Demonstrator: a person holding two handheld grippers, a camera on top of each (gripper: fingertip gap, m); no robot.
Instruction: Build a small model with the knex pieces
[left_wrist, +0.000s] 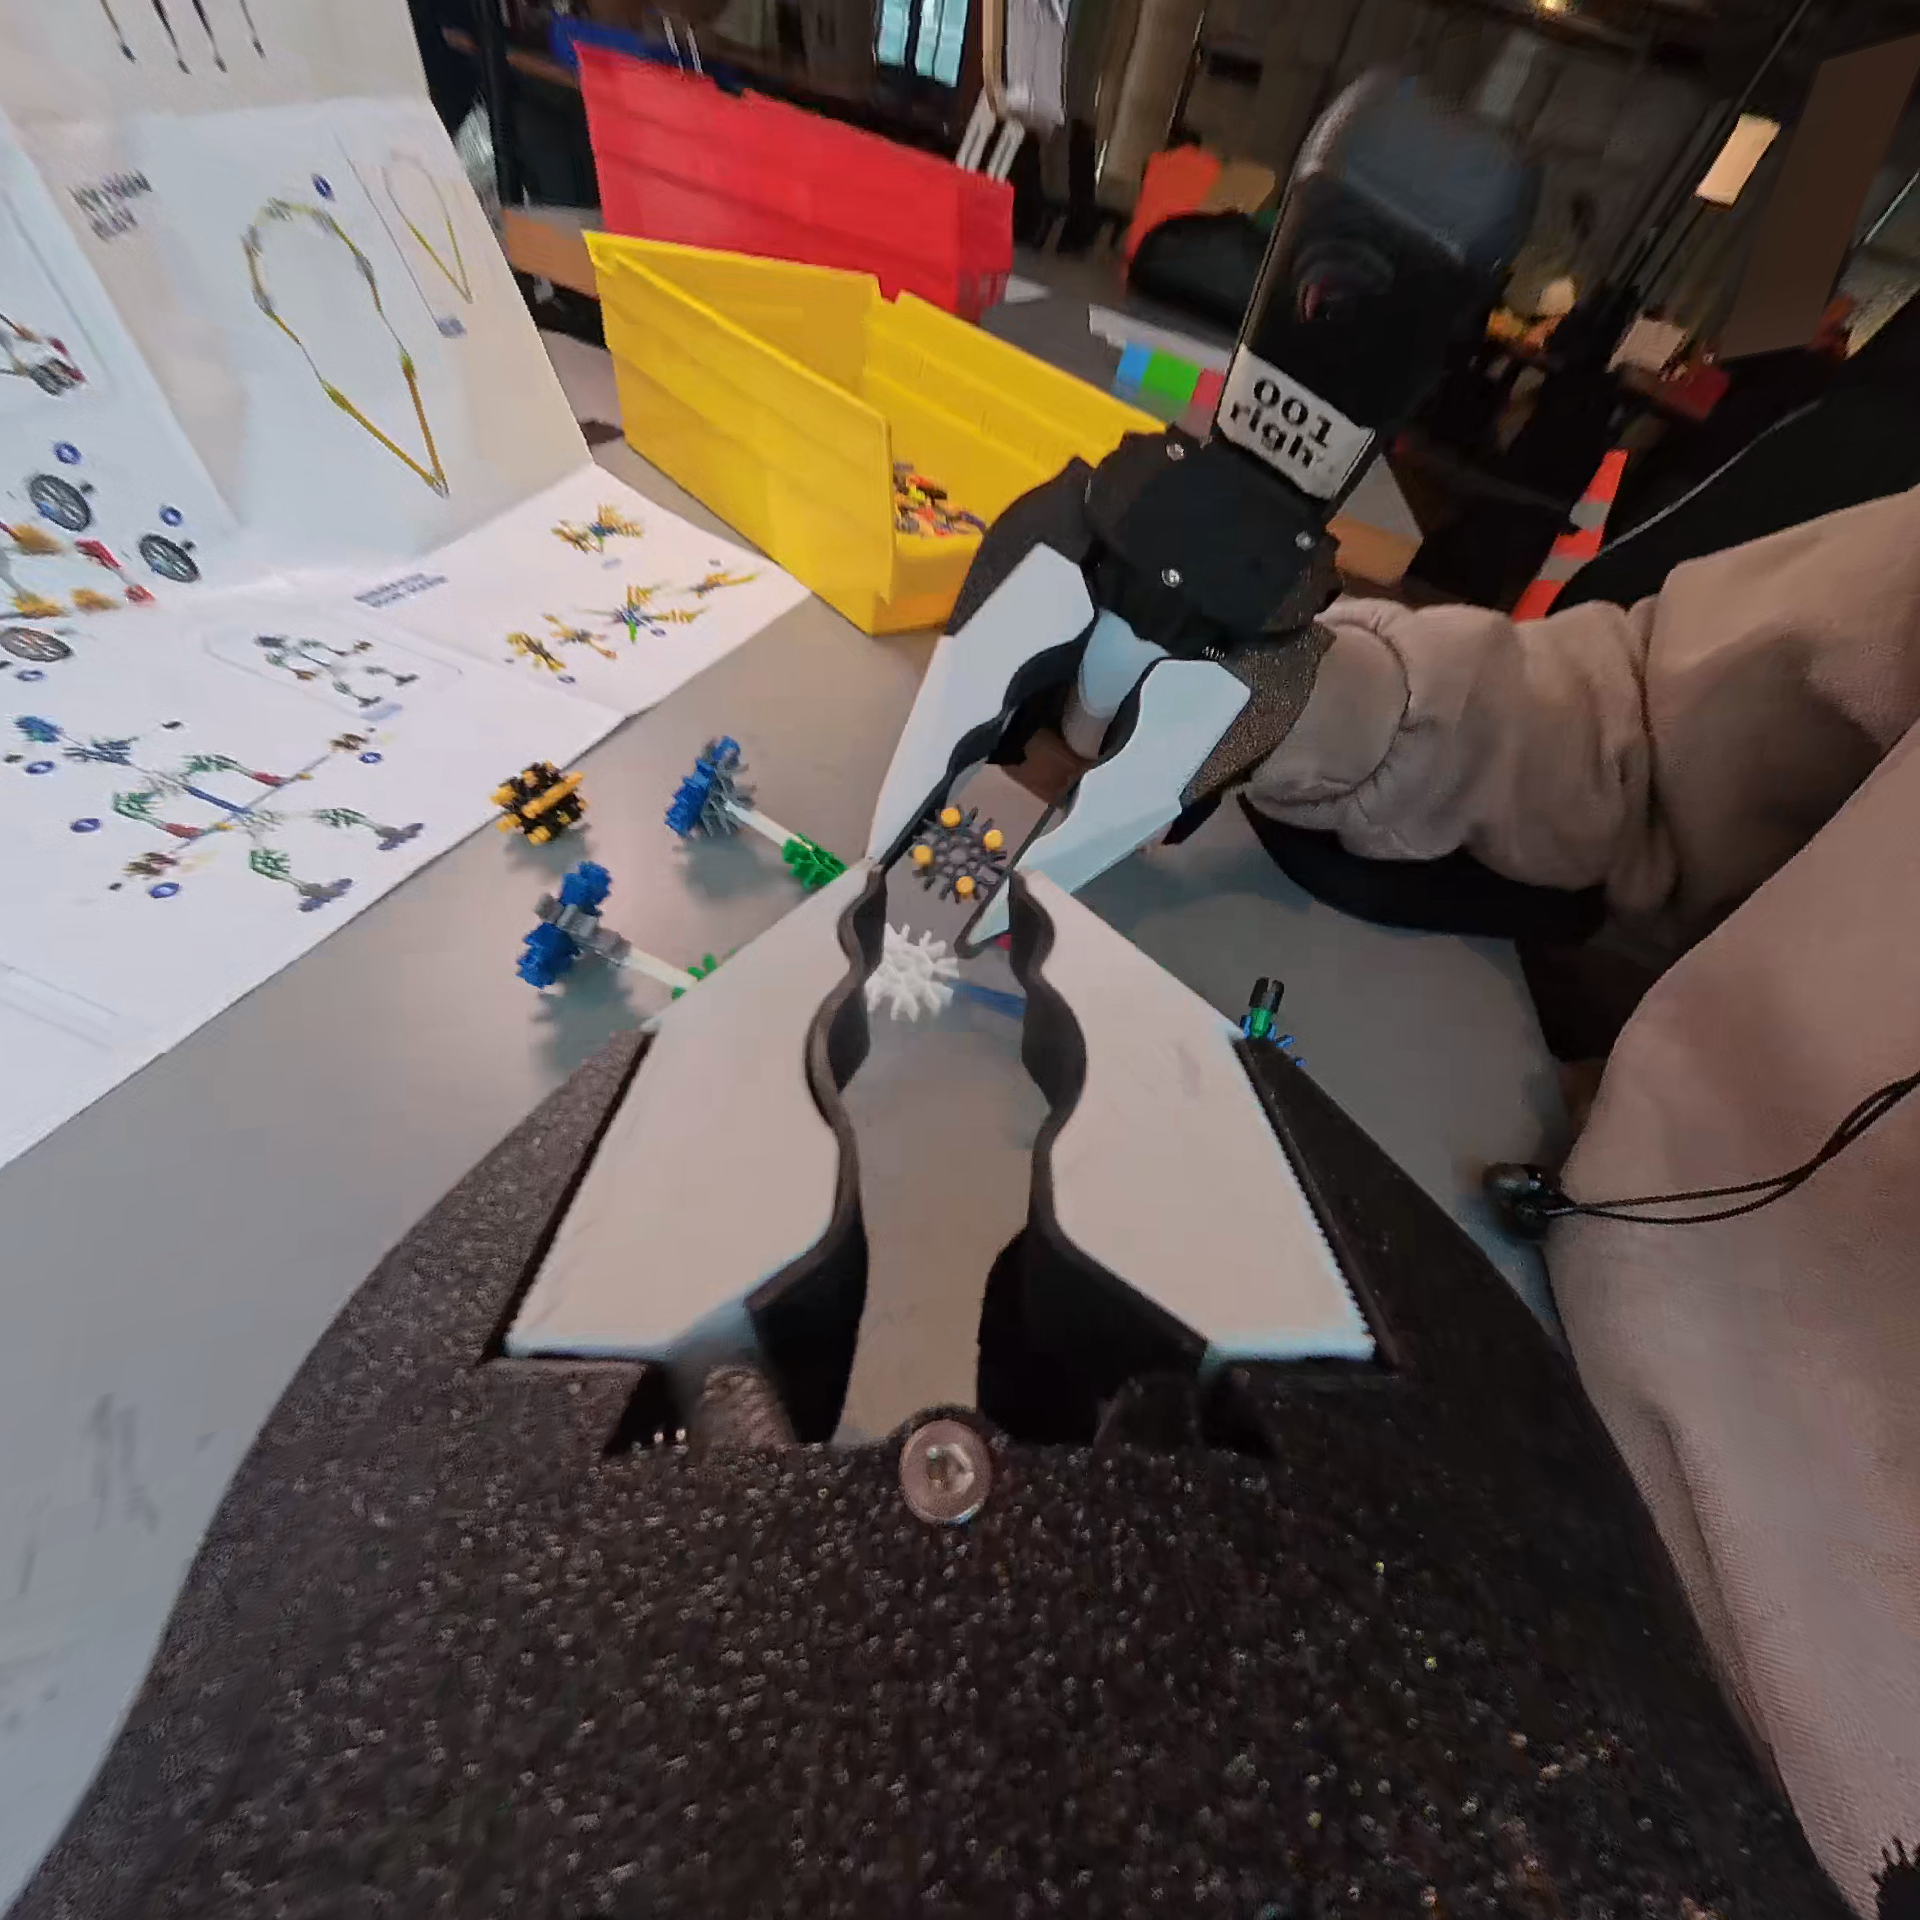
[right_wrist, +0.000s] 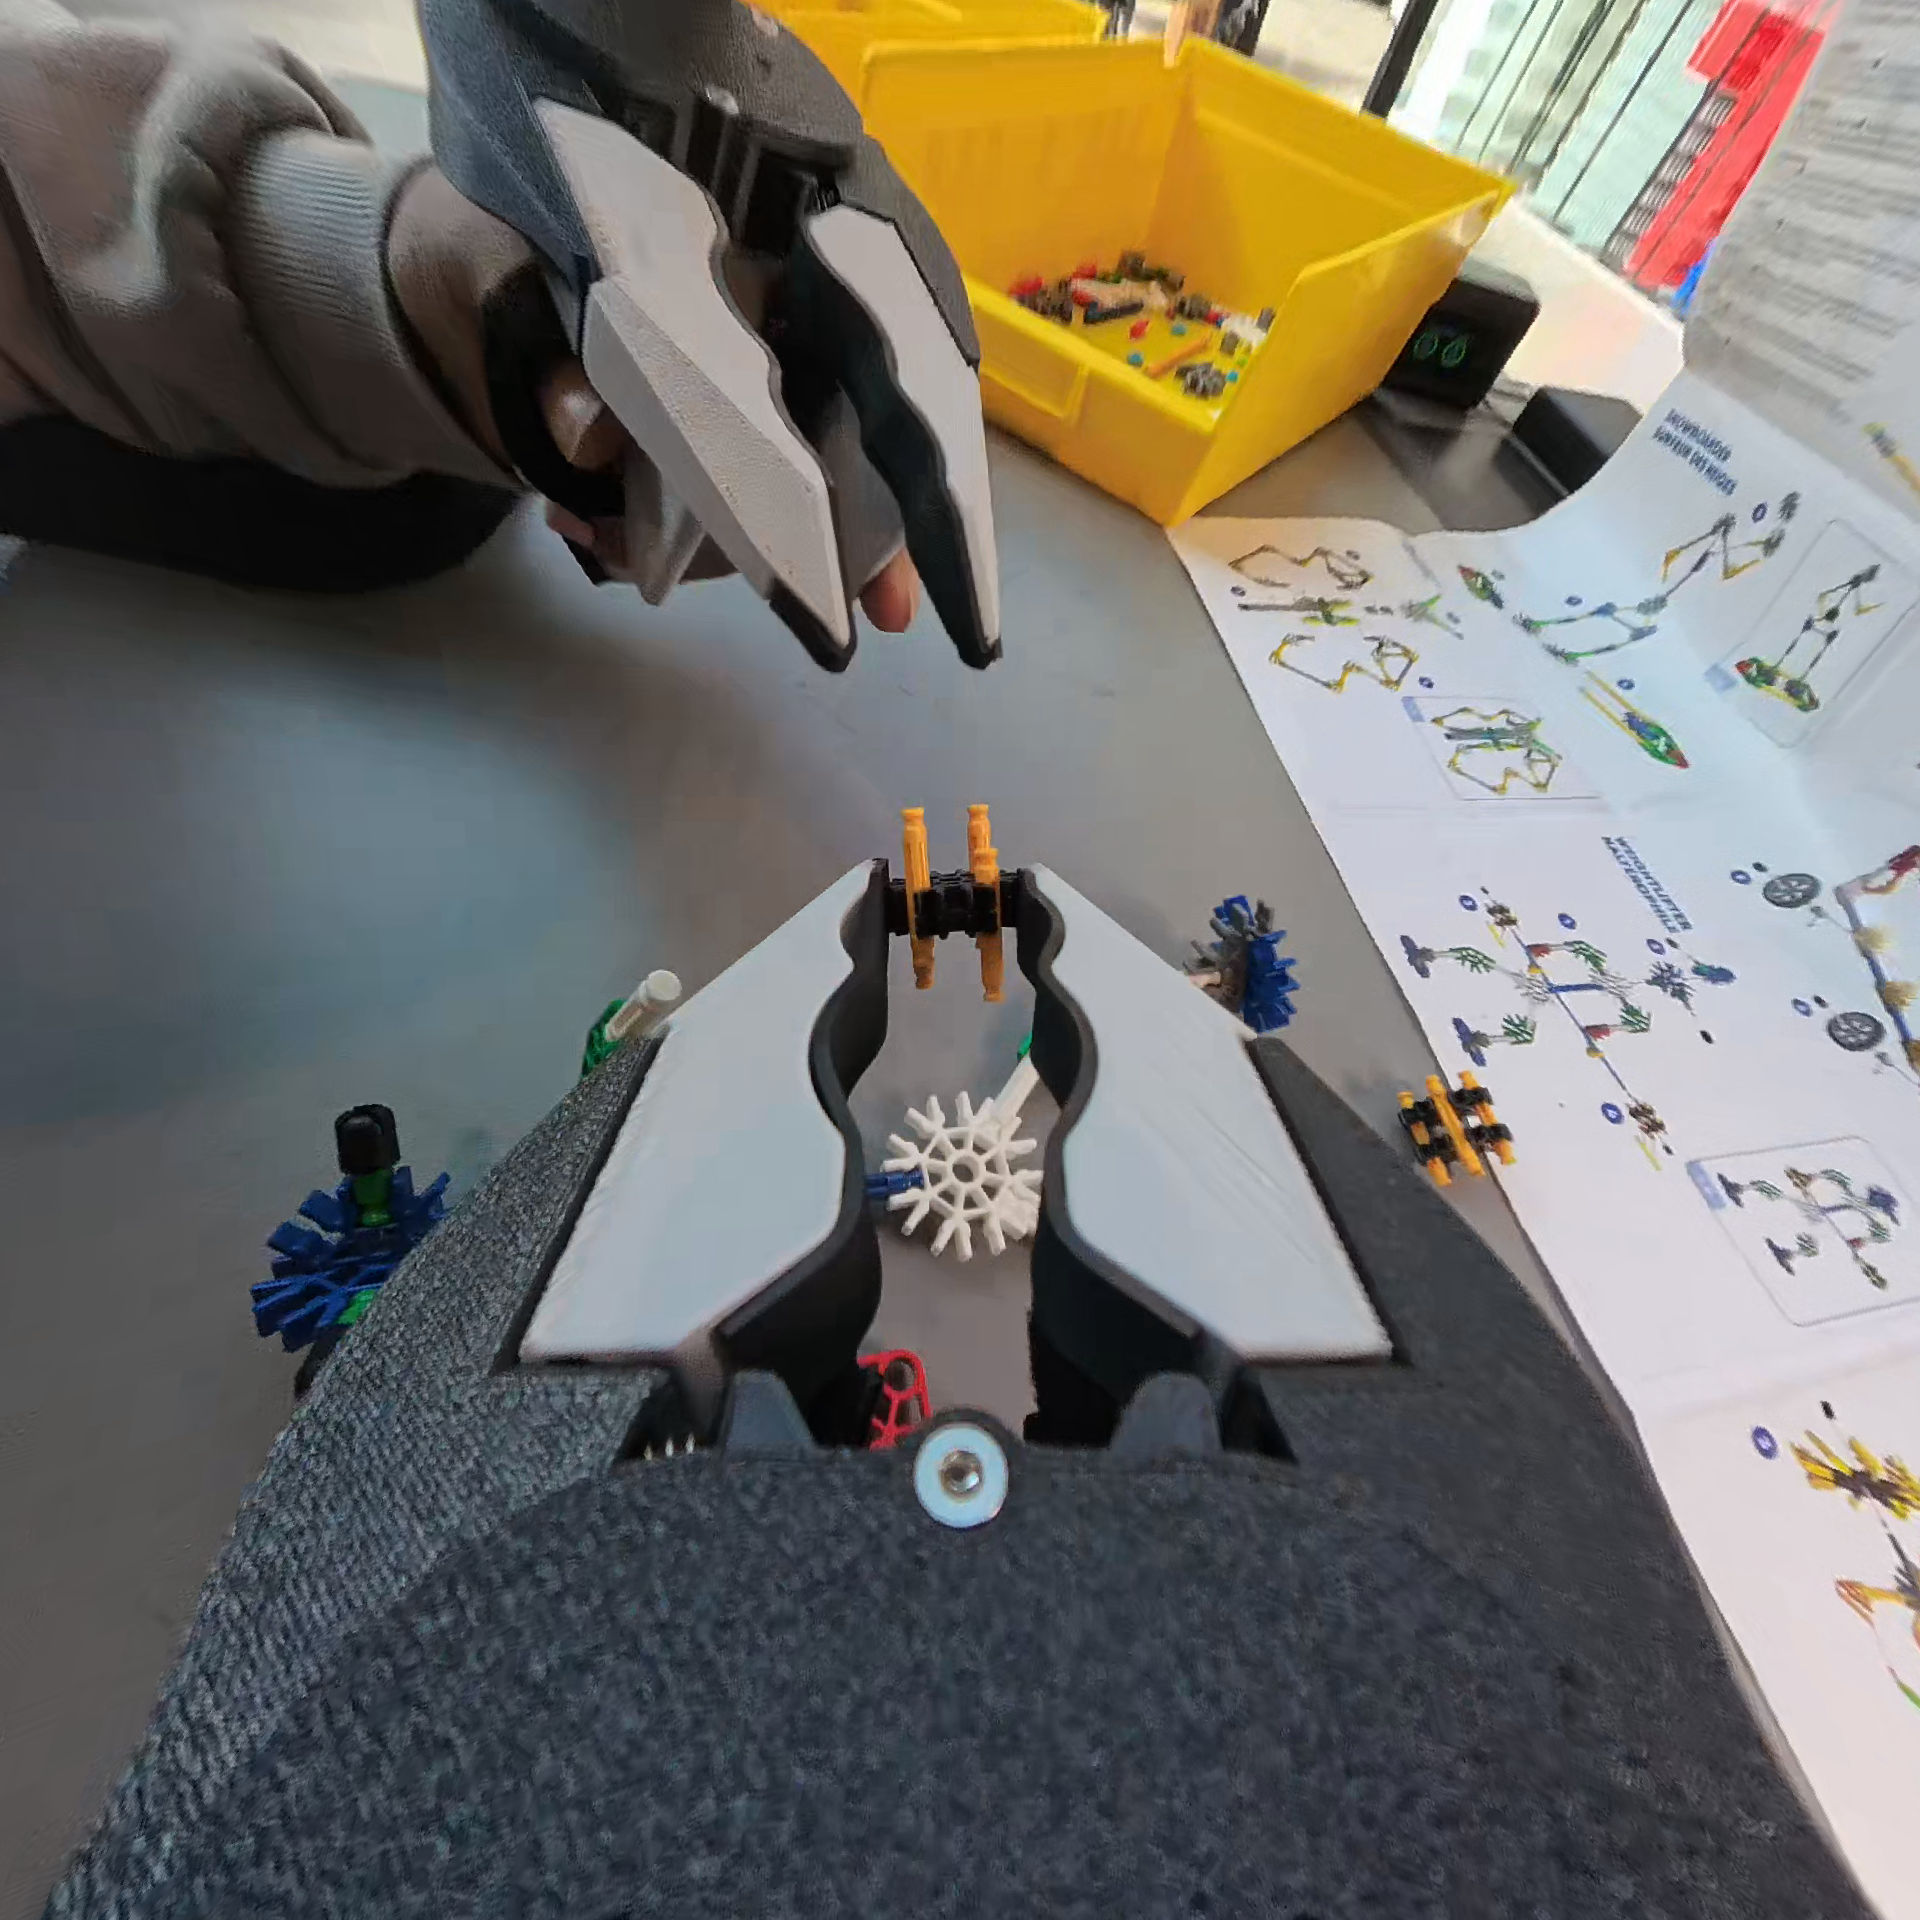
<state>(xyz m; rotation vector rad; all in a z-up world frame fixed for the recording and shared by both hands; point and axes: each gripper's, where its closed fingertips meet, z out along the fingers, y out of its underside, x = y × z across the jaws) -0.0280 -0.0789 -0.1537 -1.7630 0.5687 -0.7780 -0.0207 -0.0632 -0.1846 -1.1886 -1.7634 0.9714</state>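
Right gripper (right_wrist: 956, 883), jaws clamped on a black snowflake-shaped plastic connector with short orange rods (right_wrist: 951, 902), above a white snowflake connector (right_wrist: 961, 1174) on the grey table (right_wrist: 416, 831). Left gripper (left_wrist: 940, 904) faces it nearby, jaws parted, empty. Yellow plastic bin (right_wrist: 1299, 343) far right.

Black connector (right_wrist: 948, 902) with yellow rods, held aloft.

Right gripper (right_wrist: 954, 894), white-faced fingers with black wavy inner pads, clamped at the tips on a small black connector with orange pegs (right_wrist: 951, 902). Left gripper (right_wrist: 914, 649) faces it from opposite, tilted downward, fingers slightly parted, nothing between them, tips apart from right gripper's. Both hands in beige sleeves with black fingerless gloves; left-hand fingertip (right_wrist: 891, 601) showing.
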